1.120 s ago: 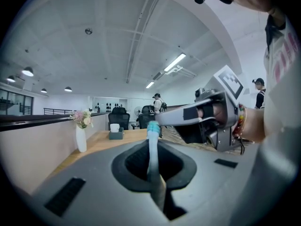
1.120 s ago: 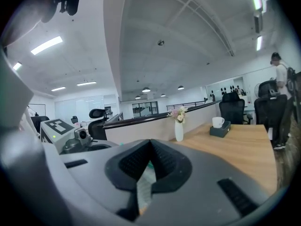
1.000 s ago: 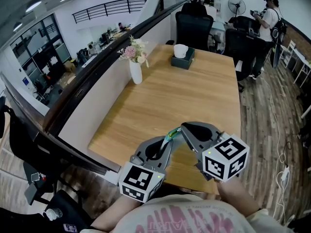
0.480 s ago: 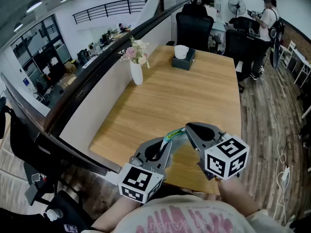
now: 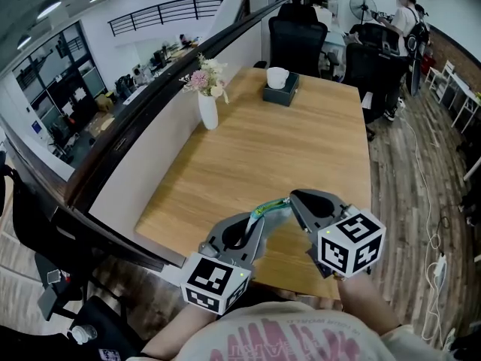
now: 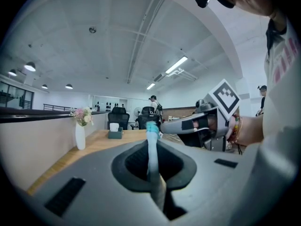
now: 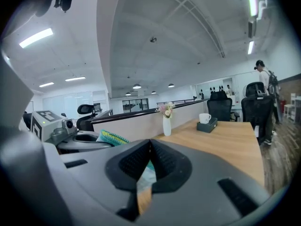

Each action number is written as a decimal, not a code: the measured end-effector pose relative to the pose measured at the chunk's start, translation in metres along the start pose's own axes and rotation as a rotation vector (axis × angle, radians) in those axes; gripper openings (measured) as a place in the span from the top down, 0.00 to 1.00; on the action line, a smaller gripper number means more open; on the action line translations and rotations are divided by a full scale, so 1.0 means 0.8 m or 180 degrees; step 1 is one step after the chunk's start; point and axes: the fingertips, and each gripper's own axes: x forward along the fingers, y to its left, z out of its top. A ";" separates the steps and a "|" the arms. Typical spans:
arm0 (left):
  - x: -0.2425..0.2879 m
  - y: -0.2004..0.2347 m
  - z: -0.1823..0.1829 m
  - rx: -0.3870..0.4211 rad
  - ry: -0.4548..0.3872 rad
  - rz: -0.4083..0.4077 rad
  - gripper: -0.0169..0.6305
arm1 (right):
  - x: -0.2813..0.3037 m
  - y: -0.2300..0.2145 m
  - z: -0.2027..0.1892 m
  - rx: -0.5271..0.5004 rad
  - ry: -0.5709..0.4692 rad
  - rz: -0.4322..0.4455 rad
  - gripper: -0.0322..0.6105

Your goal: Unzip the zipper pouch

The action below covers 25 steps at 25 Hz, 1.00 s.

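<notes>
The zipper pouch (image 5: 270, 205) is a thin teal and green striped piece, held in the air over the table's near edge between both grippers. My left gripper (image 5: 258, 218) is shut on its left end. In the left gripper view the pouch (image 6: 151, 147) rises edge-on between the closed jaws. My right gripper (image 5: 292, 199) is shut on the pouch's right end. In the right gripper view pale fabric of the pouch (image 7: 146, 175) shows between the closed jaws. What exactly the right pads pinch is hidden.
The wooden table (image 5: 301, 149) carries a white vase of flowers (image 5: 208, 104) at the left and a dark tissue box with a cup (image 5: 282, 89) at the far end. Beyond it are black office chairs (image 5: 297, 45). A person (image 5: 406, 21) stands at the back right.
The right gripper has shifted slightly to the right, and a little more of the teal pouch shows between the two tips. The left gripper has stayed where it was.
</notes>
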 end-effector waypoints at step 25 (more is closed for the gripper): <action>-0.004 0.001 0.017 -0.0078 -0.0187 -0.0034 0.96 | -0.024 -0.039 -0.002 -0.0032 0.0020 -0.0369 0.95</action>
